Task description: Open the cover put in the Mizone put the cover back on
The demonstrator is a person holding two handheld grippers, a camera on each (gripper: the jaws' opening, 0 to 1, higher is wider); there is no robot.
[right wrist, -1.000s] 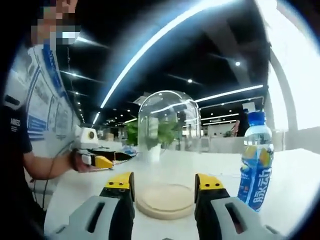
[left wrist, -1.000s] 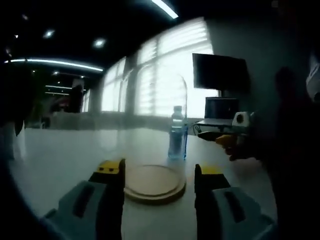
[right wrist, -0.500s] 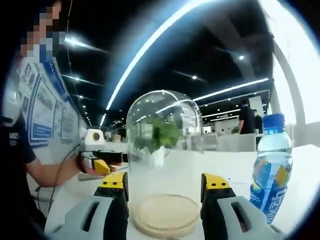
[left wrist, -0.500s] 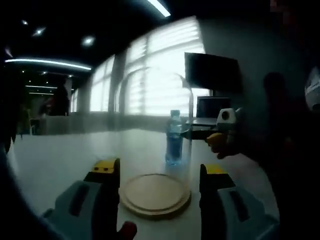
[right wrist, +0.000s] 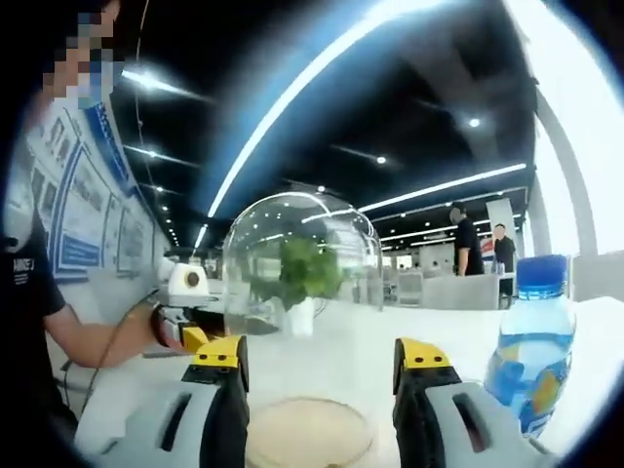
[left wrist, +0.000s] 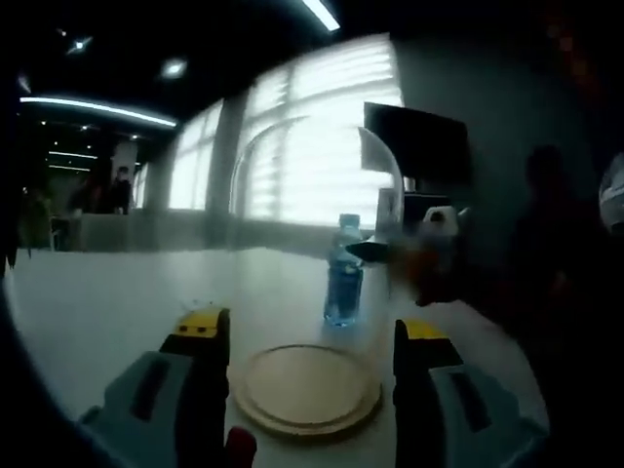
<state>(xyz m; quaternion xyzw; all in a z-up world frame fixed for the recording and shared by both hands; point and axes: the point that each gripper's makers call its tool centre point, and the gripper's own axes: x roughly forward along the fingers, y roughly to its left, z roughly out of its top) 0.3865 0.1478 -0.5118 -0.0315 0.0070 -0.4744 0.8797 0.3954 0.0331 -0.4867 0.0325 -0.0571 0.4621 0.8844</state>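
While both our claws, left [left wrist: 304, 336] and right [right wrist: 318, 359], stand released over the pale table [left wrist: 107, 302], a wooden base [left wrist: 307, 387] lies between the jaws. Beyond them we see a glass cover [right wrist: 297, 258], a Mizone bottle [left wrist: 343, 270] and bright blinds [left wrist: 312, 136].

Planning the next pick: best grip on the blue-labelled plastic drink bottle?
Probably grip the blue-labelled plastic drink bottle across its straight labelled body, below the blue cap, jaws level. It stands upright on the white table, apart from the round wooden base. In the right gripper view it sits right of the jaws, so the right gripper could come in from the open side.
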